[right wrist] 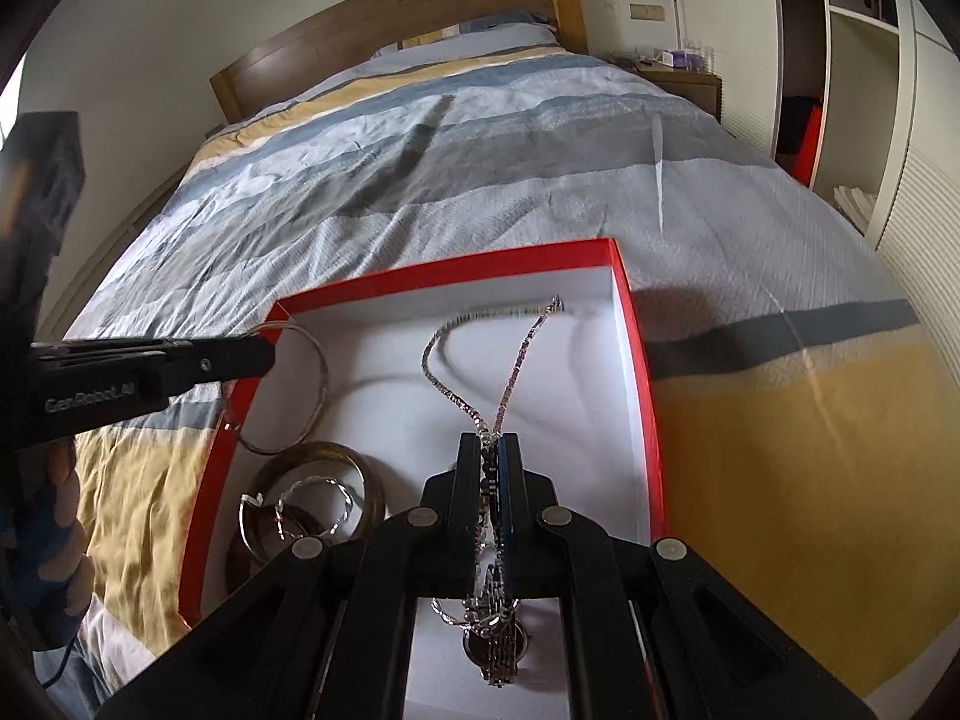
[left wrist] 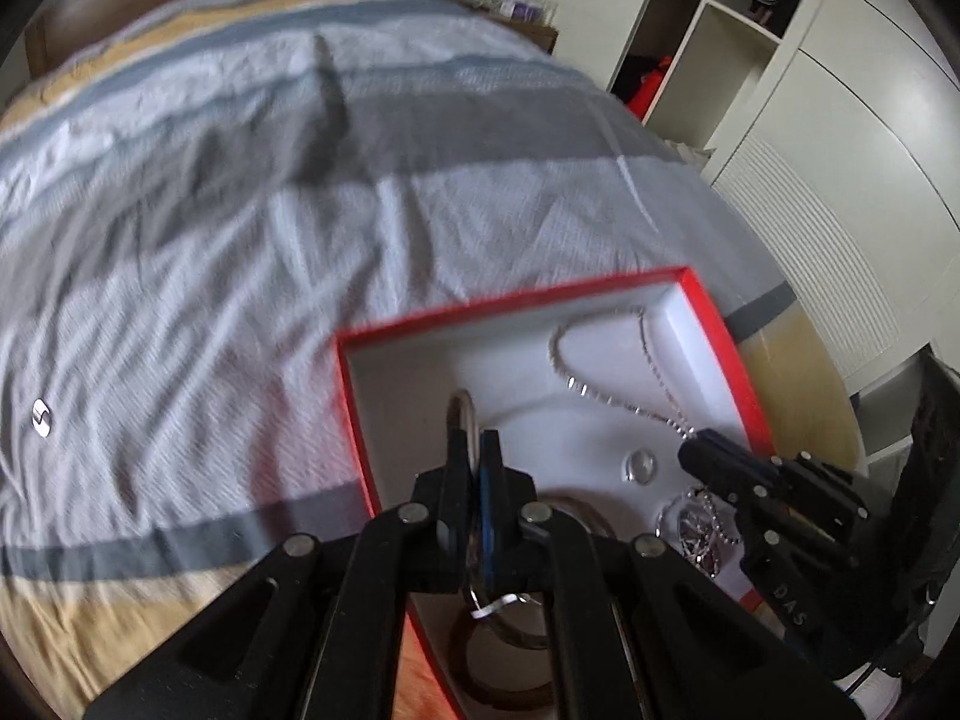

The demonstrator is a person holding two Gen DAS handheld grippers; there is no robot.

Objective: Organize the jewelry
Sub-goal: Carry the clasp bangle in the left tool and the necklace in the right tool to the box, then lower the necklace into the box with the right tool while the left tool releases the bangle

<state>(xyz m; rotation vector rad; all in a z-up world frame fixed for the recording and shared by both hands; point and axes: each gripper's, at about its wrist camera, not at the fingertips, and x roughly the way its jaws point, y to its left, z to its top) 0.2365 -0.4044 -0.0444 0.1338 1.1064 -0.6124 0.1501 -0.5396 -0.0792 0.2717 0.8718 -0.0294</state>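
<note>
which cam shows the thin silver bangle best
The right wrist view: the thin silver bangle shows as a nearly whole hoop at the red box's left wall, pinched by the left gripper. In the left wrist view only an edge-on sliver shows between that gripper's fingers.

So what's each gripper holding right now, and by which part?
Left gripper pinches the thin silver bangle by its rim; right gripper clamps the silver chain necklace near its lower end.

The right tool [right wrist: 490, 450] pinches a silver chain [right wrist: 474, 360] that loops across the white floor of a red box [right wrist: 636, 330] on the bed [right wrist: 480, 168]. At the box's left wall, the left tool [right wrist: 264, 354] grips a thin bangle [right wrist: 312, 396]. A brown bangle [right wrist: 366, 480] lies near it.
</note>
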